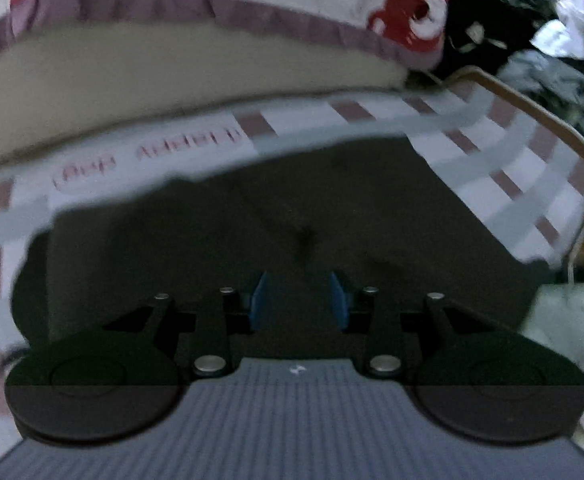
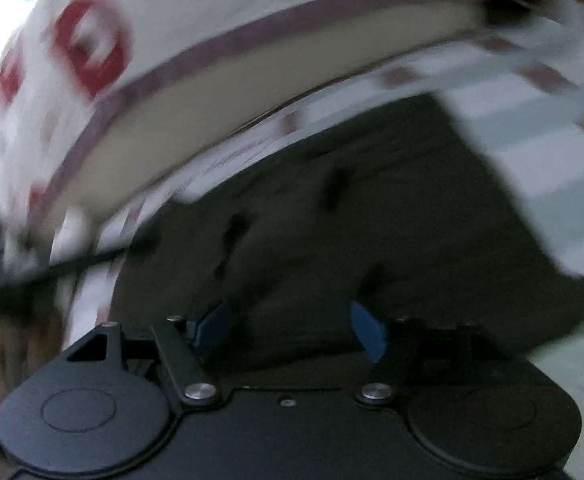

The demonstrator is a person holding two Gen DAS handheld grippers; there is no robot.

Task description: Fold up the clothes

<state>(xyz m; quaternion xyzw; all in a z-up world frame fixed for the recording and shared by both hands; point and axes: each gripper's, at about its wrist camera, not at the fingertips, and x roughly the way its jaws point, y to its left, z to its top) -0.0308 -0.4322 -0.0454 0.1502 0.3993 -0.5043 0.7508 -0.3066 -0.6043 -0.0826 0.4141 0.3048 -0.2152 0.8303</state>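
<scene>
Checked cloth, dark garment flat, folded

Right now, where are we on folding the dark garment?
Done, apparently: the dark garment lies as a flat, straight-edged block on the checked cloth. In hand: nothing; left gripper and right gripper are open above it. Left: the clothes pile beyond the table edge.

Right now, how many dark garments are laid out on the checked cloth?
1. The dark garment lies flat on the checked cloth, just ahead of both tongs. Other clothes sit heaped off to the right; more dark pieces may hide there.
</scene>
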